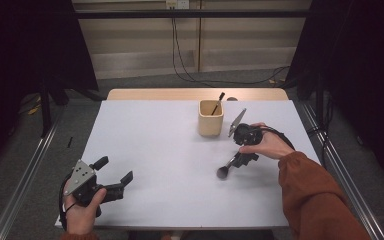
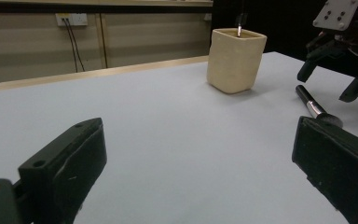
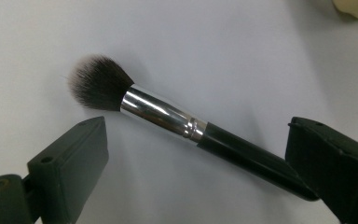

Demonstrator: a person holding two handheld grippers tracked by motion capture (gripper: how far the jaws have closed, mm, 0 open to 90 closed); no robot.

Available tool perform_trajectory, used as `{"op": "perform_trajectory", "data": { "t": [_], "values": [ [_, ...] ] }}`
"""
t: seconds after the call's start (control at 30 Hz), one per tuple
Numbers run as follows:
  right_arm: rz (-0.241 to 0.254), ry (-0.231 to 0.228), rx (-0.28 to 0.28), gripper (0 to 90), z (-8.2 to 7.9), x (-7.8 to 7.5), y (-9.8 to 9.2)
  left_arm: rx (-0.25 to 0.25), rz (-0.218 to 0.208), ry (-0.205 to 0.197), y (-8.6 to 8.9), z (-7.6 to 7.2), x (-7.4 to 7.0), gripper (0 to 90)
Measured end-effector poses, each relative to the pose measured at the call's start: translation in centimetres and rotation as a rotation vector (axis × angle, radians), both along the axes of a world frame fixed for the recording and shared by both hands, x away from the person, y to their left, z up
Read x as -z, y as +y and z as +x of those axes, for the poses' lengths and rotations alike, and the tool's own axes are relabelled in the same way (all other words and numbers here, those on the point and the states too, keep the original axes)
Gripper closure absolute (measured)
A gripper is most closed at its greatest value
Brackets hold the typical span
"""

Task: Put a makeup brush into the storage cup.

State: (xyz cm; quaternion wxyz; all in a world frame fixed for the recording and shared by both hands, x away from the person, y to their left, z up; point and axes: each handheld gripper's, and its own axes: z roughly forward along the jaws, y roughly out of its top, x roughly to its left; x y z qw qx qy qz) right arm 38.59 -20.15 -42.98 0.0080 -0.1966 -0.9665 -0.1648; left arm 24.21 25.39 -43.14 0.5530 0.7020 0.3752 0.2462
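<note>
The makeup brush lies flat on the white table near the beige cup, between the wide-open, non-touching jaws of the right gripper, while the left gripper hovers open, holding nothing.

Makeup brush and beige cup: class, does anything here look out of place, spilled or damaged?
Only one thing: the makeup brush lies flat on the white table, outside the beige cup, while a thin dark stick stands inside it. The right gripper hangs open over the brush. Nothing looks spilled or broken.
</note>
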Motion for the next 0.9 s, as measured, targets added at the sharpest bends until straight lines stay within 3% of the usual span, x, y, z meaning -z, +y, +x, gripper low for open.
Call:
{"op": "perform_trajectory", "data": {
  "t": [0.9],
  "values": [
    [-0.11,-0.014,-0.11,27.3,-0.5,2.4,1.8,-0.002,0.0,-0.005,0.1,0.0,0.0,3.0]
  ]
}}
